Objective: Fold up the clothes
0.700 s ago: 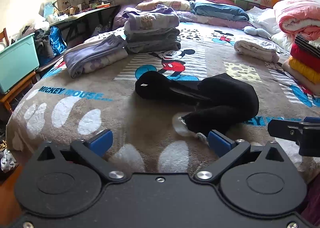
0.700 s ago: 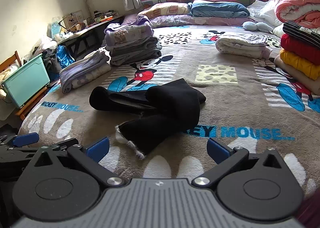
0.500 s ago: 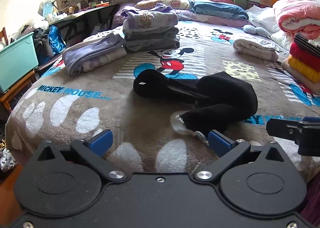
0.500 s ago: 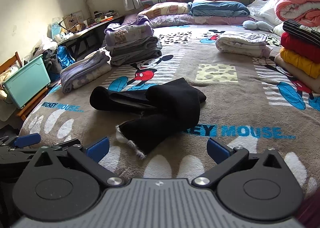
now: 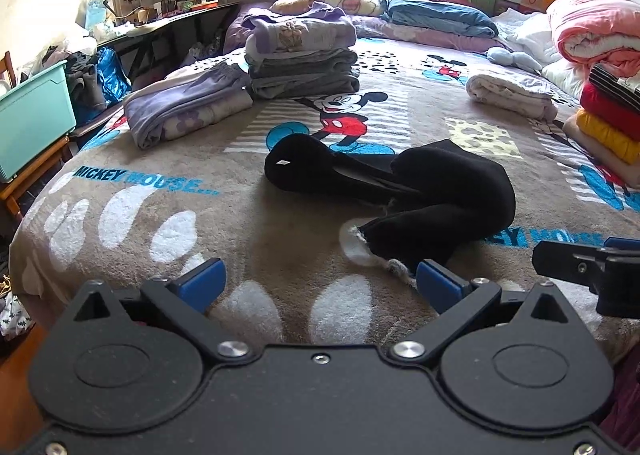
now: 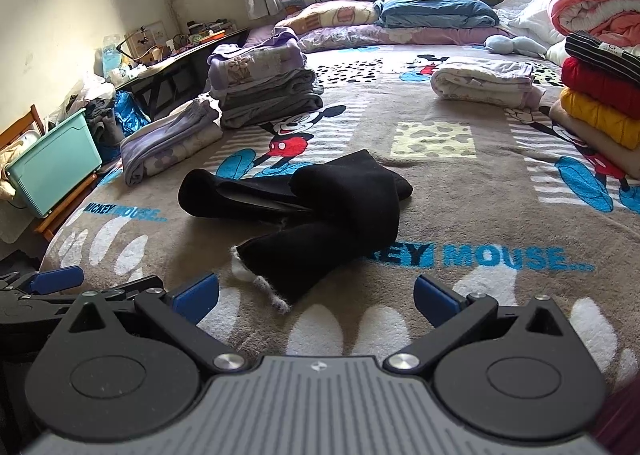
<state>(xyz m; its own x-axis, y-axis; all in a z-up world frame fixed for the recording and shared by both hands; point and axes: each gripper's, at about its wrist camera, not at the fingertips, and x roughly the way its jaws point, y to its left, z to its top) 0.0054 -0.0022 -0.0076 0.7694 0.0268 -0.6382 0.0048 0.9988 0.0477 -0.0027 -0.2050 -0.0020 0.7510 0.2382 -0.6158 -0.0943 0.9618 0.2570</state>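
Observation:
A crumpled black garment [image 5: 404,191] with a white fleecy lining at its near cuff lies on the brown Mickey Mouse blanket [image 5: 160,191], in the middle of the bed. It also shows in the right wrist view [image 6: 316,211]. My left gripper [image 5: 320,287] is open and empty, just short of the near cuff. My right gripper [image 6: 316,297] is open and empty, also just in front of the cuff. The right gripper shows at the right edge of the left wrist view [image 5: 588,267].
A stack of folded purple and grey clothes [image 5: 300,59] and a folded lilac piece [image 5: 184,107] lie far left. A folded cream piece [image 5: 508,95] and a red, yellow and striped stack [image 5: 612,115] sit right. A teal bin [image 6: 56,163] stands beside the bed.
Both grippers have crept slightly toward the black garment. The garment lies as before and both grippers stay open.

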